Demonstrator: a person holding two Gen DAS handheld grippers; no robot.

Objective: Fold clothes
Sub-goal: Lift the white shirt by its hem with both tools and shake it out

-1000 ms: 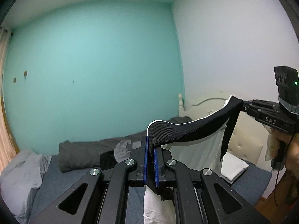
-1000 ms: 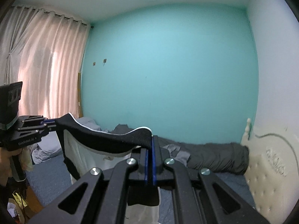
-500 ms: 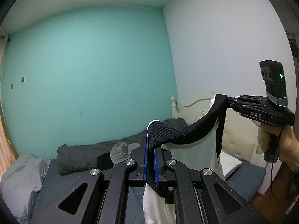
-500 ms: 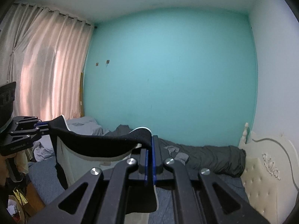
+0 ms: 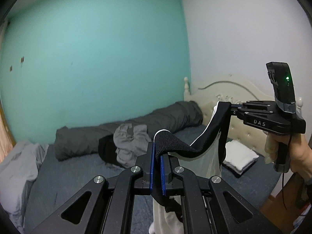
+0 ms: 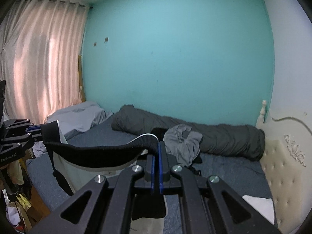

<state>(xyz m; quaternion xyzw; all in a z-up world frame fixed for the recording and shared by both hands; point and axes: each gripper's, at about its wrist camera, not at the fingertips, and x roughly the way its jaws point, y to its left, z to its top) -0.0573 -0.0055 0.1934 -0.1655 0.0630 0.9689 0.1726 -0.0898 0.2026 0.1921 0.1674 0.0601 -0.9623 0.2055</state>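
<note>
White garment with a black ribbed knit band [image 5: 176,146] was held in the air above the blue-covered bed [image 5: 78,167], stretched between the two handheld grippers. Left gripper [image 5: 157,167] had its blue-padded fingers [image 5: 151,165] closed narrowly on one end of the black band — the fabric rose between the pads, curled over, and ran off to the right. Right gripper [image 5: 233,108], seen in the left wrist view, pinched the other end of the band at a higher level, in front of the cream tufted headboard [image 5: 239,128]; a hand [image 5: 296,152] gripped its handle. White cloth of the garment hung down below the band between the two grippers.

In the right wrist view the right gripper [image 6: 156,167] showed its pads pressed nearly together on the band [image 6: 101,152], which sagged in a shallow curve toward the left gripper [image 6: 36,132] at the left edge. On the bed behind lay a long dark grey rolled duvet [image 6: 214,136] along the turquoise wall [image 6: 175,48], with a crumpled grey garment [image 6: 181,142] just in front of it — touching it. A folded white stack [image 5: 240,156] rested near the headboard, well apart from the crumpled item. A pale grey sheet [image 6: 78,115] lay bunched at the far end by the pink curtain [image 6: 39,58].
</note>
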